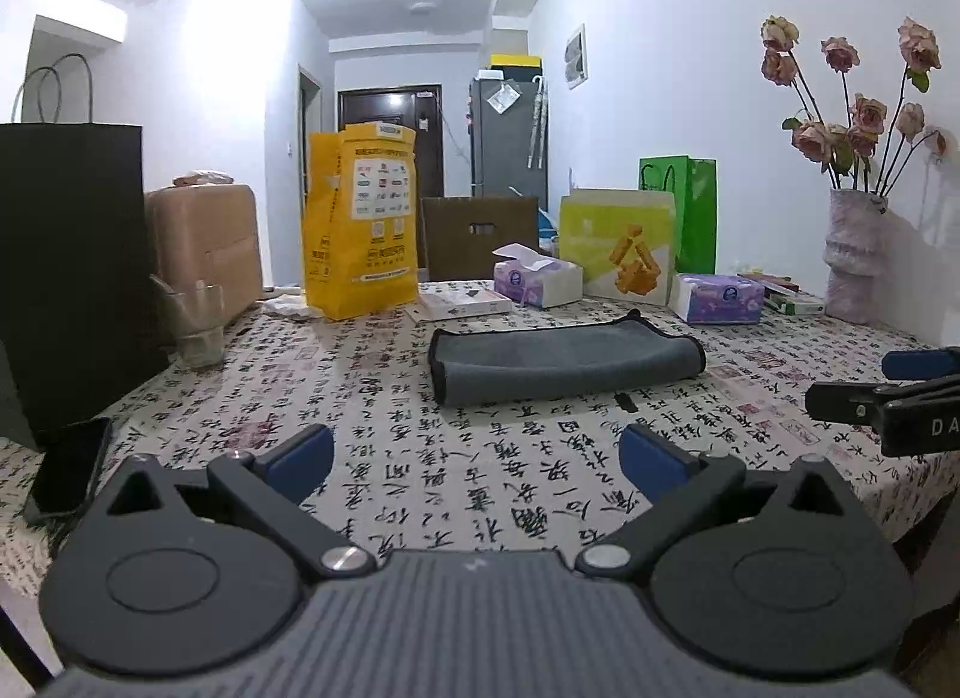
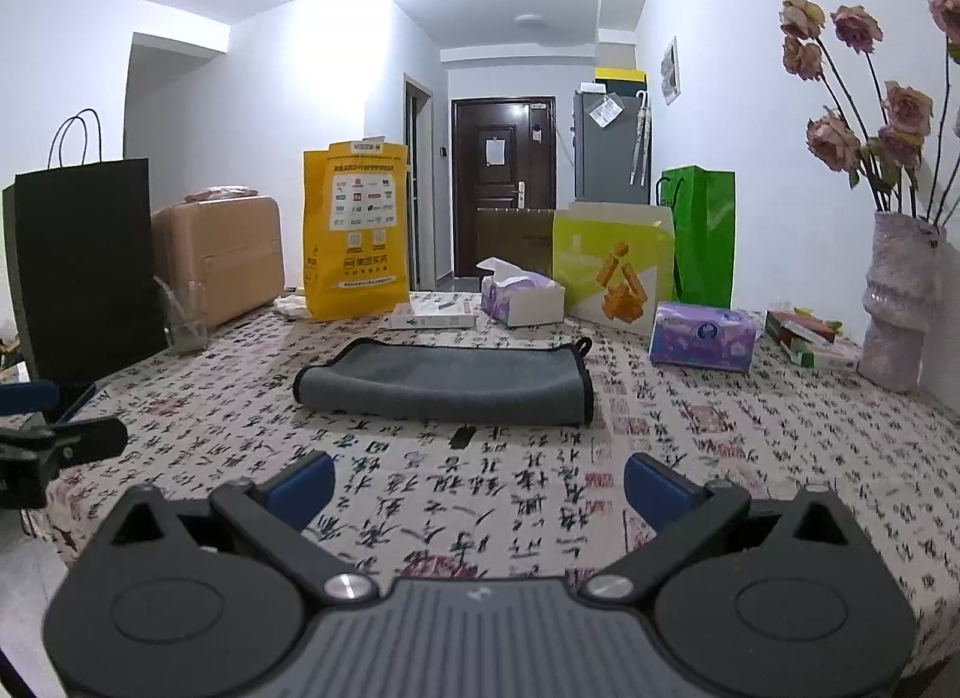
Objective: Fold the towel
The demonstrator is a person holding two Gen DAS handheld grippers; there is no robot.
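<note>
A: Nearest the lens in the left wrist view: the left gripper [image 1: 477, 455], black ribbed plastic body, two round pivot discs, steel pins, blue-padded fingers [image 1: 303, 449]. Fingers spread wide apart, nothing between them. It is held low and level over the near edge of the table, aimed at the towel.

B: Right wrist view matches. The right gripper [image 2: 480, 473] has the same build, blue pads [image 2: 651, 485] parted wide, holding nothing, level above the calligraphy-printed tablecloth [image 2: 540, 518]. Each gripper shows at the side edge of the other's view, so they sit beside each other.

A: Task item: the grey microfibre towel with black edging [image 1: 564, 359]. It lies folded over on the cloth at mid-table, well ahead of both grippers, touching neither. Soft, matte, rounded at the fold; a small black hanging loop sits at its far right corner.

B: Confirmed [image 2: 444, 383]. A small black tag [image 2: 462, 437] lies on the cloth just before it.

A: Behind the towel: yellow plastic printed bag [image 1: 360, 221] upright, two purple tissue packs [image 1: 537, 281], pale textured vase of dried pink roses [image 1: 852, 254] at the right.

B: Left side: black paper carrier bag [image 2: 84, 266], clear drinking glass [image 2: 186, 317] beside it.
</note>
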